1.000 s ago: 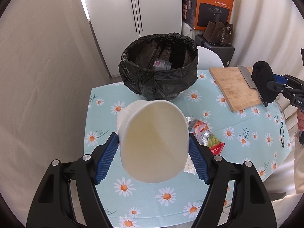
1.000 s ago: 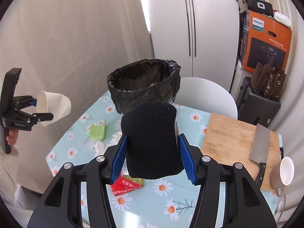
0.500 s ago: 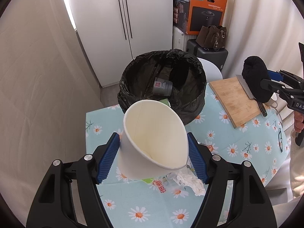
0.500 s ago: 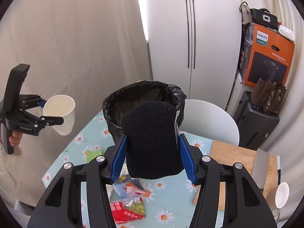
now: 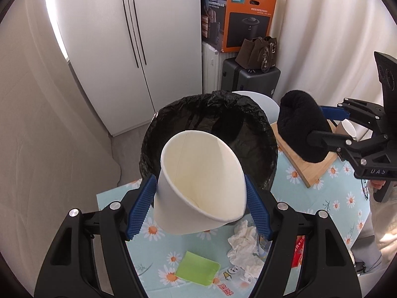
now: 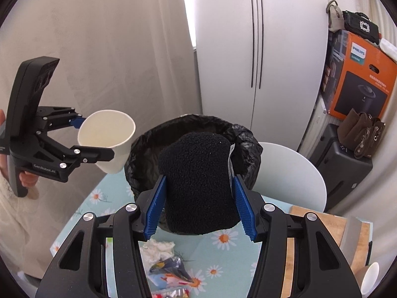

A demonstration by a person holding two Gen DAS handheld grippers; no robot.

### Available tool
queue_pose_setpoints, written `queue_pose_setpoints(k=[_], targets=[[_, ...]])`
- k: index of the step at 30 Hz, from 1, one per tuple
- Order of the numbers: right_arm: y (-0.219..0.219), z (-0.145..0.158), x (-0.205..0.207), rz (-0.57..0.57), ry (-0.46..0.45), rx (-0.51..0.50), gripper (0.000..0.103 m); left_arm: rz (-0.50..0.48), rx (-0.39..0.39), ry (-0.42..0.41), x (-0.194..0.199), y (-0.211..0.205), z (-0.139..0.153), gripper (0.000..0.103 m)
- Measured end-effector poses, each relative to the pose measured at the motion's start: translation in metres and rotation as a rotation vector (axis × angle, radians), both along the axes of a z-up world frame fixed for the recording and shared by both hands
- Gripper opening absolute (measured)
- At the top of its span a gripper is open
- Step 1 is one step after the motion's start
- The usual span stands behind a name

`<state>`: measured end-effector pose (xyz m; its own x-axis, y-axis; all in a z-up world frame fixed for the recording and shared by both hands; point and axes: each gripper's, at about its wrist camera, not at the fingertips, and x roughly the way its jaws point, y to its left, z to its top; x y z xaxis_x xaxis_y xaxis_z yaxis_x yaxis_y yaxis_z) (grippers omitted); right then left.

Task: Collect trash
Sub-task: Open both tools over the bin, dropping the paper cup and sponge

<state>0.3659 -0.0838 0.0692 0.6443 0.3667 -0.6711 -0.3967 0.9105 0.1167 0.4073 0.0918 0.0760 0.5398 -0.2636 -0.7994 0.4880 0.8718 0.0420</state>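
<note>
My left gripper is shut on a white paper cup, held tilted in the air just in front of the black-lined trash bin. In the right wrist view that same left gripper and the paper cup hang left of the trash bin. My right gripper is shut on a black fuzzy fabric bundle, held near the bin's front rim. In the left wrist view the fabric bundle hangs to the right of the bin.
Crumpled tissue, a green card and wrappers lie on the daisy tablecloth. A wooden cutting board with a cleaver sits at the right, near a cup. A white chair stands behind the table.
Both grippers have moved forward towards the bin with their loads still held. The bin looms larger and sits right behind the cup and the bundle.
</note>
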Motion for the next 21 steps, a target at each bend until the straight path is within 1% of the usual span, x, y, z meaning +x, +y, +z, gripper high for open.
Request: queue_pose_setpoints(k=[1,2,3,4,5,6,8,10,15,21], targets=[[0.004,0.000,0.006,0.004,-0.003,0.000,0.050,-0.002,-0.012,-0.003,0.008,0.000,0.000,0.071],[0.008,0.000,0.012,0.000,-0.011,0.001,0.050,-0.003,-0.041,-0.006,0.015,0.001,-0.001,0.072],[0.011,0.000,0.017,-0.014,-0.023,0.005,0.053,0.000,-0.077,-0.014,0.022,0.004,-0.001,0.082],[0.013,0.000,0.023,-0.041,-0.038,0.004,0.063,0.024,-0.106,-0.032,0.027,0.007,-0.002,0.098],[0.014,-0.001,0.027,-0.067,-0.044,-0.001,0.072,0.060,-0.125,-0.052,0.030,0.011,-0.003,0.097],[0.014,-0.001,0.029,-0.085,-0.052,-0.004,0.086,0.084,-0.143,-0.061,0.032,0.015,-0.004,0.097],[0.010,-0.001,0.028,-0.100,-0.071,0.009,0.086,0.103,-0.184,-0.058,0.032,0.025,-0.007,0.097],[0.004,-0.004,0.028,-0.096,-0.049,0.037,0.086,0.123,-0.195,-0.039,0.030,0.032,-0.013,0.097],[-0.011,-0.013,0.019,-0.130,-0.022,0.049,0.086,0.185,-0.175,-0.022,0.017,0.044,-0.022,0.097],[-0.014,-0.011,-0.004,-0.110,-0.029,0.032,0.086,0.237,-0.136,-0.023,-0.013,0.053,-0.019,0.097]])
